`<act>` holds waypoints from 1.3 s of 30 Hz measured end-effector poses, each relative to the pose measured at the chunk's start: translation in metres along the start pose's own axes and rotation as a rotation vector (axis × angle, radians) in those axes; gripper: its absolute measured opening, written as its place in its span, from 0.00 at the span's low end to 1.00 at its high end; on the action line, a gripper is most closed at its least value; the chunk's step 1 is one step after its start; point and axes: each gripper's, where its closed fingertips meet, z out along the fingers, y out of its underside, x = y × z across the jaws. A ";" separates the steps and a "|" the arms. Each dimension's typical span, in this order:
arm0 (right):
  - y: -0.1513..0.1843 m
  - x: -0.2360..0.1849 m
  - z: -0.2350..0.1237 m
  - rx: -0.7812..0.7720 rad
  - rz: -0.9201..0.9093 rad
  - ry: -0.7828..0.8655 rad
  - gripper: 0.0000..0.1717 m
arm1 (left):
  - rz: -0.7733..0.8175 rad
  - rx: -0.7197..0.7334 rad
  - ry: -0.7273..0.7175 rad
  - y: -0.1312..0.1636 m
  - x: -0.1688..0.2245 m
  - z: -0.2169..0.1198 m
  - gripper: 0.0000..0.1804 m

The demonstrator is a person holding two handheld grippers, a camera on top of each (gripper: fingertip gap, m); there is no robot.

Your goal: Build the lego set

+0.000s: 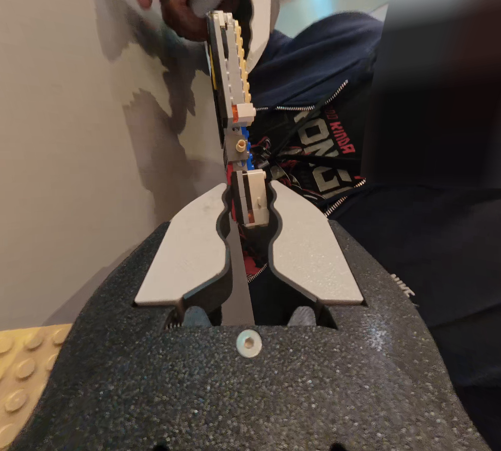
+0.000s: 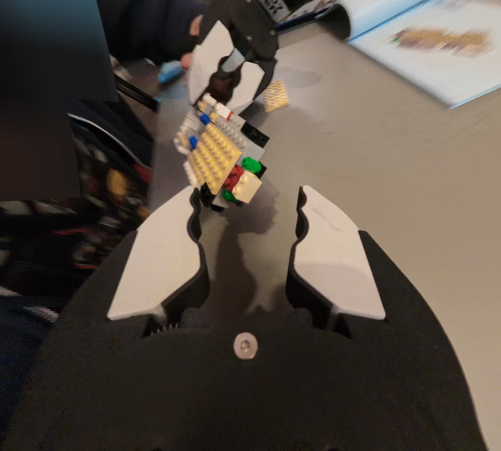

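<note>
The left gripper (image 1: pixel 248 202) has its jaws pinched close on the end of a brick model (image 1: pixel 233 80), which it holds up edge-on with the pads snug on both sides. The right gripper (image 2: pixel 246 210) is spread wide with nothing in it, its left fingertip (image 2: pixel 187 199) just beside the model's near corner.

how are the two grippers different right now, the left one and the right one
The left gripper has its jaws close together, clamped on one end of the brick model; the right gripper has its jaws spread wide, holding nothing. The left one carries the model in the air; the right one sits just short of the model's far end. Both have pale grey fingers on black bodies.
</note>
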 end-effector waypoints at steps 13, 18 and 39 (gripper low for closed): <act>0.004 0.030 0.014 -0.477 -1.136 0.335 0.50 | -0.204 0.257 -0.107 -0.026 -0.027 -0.009 0.13; -0.005 0.025 0.026 -0.554 -1.146 0.180 0.54 | -0.190 0.234 -0.080 -0.022 -0.018 -0.004 0.13; 0.013 0.028 0.054 -0.953 -1.218 -0.145 0.49 | -0.132 0.198 -0.009 -0.021 -0.015 0.002 0.14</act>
